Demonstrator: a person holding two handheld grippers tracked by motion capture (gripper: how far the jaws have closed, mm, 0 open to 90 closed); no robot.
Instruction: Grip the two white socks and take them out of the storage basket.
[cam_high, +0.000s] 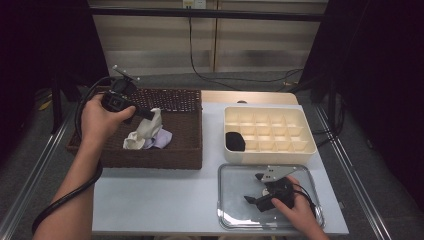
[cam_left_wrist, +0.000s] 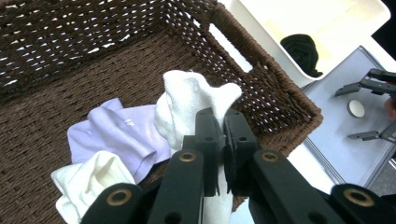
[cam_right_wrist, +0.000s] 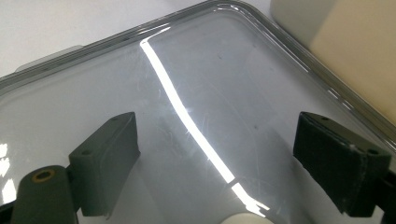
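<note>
basket walls (cam_high: 150, 160) hem the socks (cam_high: 145, 132), open above, tray (cam_high: 230, 210) bare

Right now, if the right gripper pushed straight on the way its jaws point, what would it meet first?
Probably the clear tray itself: the right gripper hangs open just over its glossy floor, nothing between the jaws. Past that floor comes the tray's raised rim, then the cream compartment box. Depth is hard to judge.

From above our side of the table (cam_high: 165, 200) we look forward and down over everything. Our left gripper view peers closely down into the wicker basket (cam_left_wrist: 280, 93), catching the metal tray (cam_left_wrist: 336, 135) farther off. Our right gripper view sits very near that tray (cam_right_wrist: 201, 93), which the high view also shows (cam_high: 230, 200).
</note>
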